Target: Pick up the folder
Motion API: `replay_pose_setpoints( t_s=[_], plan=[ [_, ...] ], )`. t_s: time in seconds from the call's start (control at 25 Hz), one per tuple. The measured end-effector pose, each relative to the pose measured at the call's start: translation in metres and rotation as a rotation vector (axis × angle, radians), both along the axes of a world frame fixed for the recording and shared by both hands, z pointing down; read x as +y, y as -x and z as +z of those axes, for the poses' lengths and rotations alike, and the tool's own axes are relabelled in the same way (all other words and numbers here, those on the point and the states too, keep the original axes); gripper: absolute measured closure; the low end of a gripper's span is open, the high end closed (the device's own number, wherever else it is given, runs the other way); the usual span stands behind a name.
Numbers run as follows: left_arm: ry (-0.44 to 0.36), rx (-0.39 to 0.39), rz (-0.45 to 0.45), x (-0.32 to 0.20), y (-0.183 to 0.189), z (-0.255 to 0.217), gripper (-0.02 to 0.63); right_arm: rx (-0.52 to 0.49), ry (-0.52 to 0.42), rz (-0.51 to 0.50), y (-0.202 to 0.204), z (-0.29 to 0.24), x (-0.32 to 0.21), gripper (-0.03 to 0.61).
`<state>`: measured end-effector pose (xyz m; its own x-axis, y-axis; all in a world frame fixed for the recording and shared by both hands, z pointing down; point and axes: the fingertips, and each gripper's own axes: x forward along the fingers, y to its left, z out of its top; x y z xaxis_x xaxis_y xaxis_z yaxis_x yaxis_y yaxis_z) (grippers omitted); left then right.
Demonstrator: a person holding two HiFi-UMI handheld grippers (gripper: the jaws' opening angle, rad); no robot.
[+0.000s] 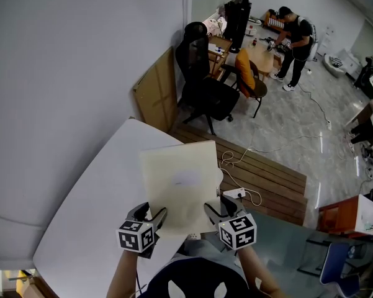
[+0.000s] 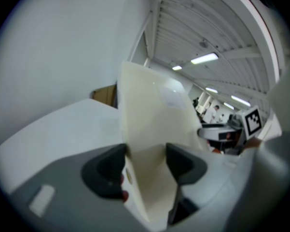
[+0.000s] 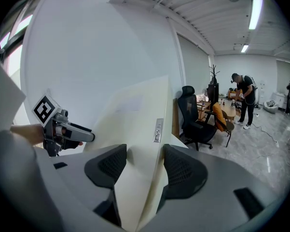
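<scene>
Head view puts the folder (image 1: 180, 182) at frame centre above the bench (image 1: 90, 216), my left fingers (image 2: 106, 170) and right fingers (image 3: 106, 166) clamped on its lower edge, where uneven pull could buckle it loose.

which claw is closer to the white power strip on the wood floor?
Right. The right claw grips the folder at the corner on the power strip side; the left claw grips the opposite corner, farther away.
</scene>
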<state>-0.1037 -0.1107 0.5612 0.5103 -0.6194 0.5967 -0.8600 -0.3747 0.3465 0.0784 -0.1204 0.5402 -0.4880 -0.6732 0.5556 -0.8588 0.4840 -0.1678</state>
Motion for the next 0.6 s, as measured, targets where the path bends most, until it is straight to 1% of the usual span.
replay_pose_setpoints(
  t_s=[0.6],
  plan=[
    [0.007,0.011,-0.017,0.0080,-0.0024,-0.0042,0.353,0.002,-0.009,0.000,-0.0024,-0.0052,0.0074,0.337]
  ],
)
